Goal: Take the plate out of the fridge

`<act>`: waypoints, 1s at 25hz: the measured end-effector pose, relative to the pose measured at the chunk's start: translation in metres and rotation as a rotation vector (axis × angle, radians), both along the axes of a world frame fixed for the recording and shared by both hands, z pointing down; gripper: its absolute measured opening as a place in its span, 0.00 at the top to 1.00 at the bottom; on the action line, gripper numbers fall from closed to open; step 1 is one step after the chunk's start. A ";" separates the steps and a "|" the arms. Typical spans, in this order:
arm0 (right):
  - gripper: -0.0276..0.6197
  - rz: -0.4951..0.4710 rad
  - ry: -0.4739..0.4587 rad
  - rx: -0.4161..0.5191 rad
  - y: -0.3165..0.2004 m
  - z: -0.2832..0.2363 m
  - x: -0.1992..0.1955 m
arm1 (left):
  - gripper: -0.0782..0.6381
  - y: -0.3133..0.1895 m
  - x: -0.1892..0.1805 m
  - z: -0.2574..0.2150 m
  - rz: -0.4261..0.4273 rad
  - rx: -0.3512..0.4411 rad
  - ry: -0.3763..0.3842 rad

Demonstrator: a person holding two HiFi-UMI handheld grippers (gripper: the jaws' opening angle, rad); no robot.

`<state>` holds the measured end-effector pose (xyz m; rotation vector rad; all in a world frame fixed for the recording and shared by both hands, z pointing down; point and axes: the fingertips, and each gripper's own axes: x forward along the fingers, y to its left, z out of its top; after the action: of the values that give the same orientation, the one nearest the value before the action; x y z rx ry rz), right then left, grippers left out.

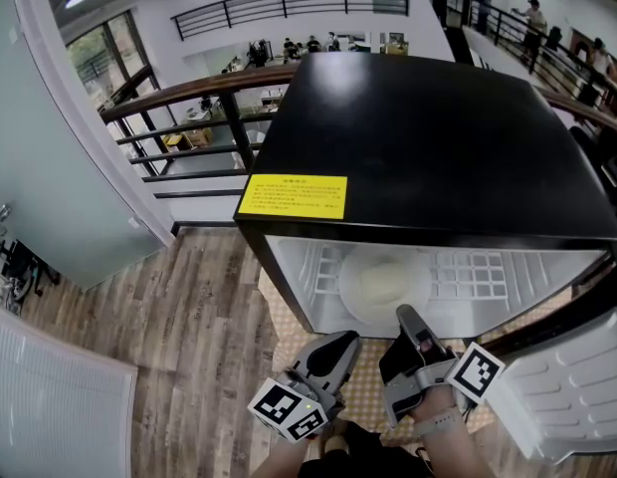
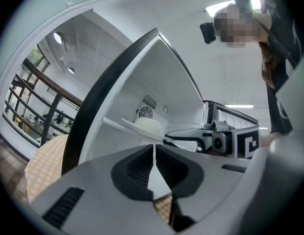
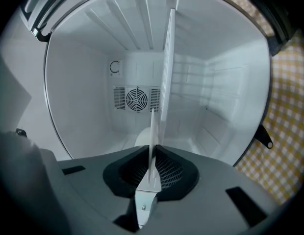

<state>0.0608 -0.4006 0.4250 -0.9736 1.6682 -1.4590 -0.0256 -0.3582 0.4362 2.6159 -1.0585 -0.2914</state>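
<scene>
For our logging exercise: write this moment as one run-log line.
right gripper: shut on plate; left gripper: shut, empty; plate: inside fridge; door: open

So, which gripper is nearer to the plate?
Right. The right gripper is shut on the rim of the plate; the left gripper is shut, short of the plate, not touching it.

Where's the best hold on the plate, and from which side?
Probably its near rim, from the open front of the fridge: the plate lies flat on the shelf with a white mound in its middle, leaving the thin edge free. The right claw is shut there.
</scene>
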 end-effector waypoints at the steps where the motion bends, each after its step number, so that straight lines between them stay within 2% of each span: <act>1: 0.87 -0.001 -0.002 -0.003 0.001 0.001 0.000 | 0.88 0.001 0.000 0.000 0.000 0.001 0.000; 25: 0.88 0.042 -0.026 -0.039 0.062 0.006 0.006 | 0.88 0.050 -0.014 -0.006 -0.002 0.006 -0.014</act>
<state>0.0671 -0.3383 0.4311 -1.0002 1.5968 -1.4756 -0.0393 -0.3079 0.4306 2.6265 -1.0663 -0.2774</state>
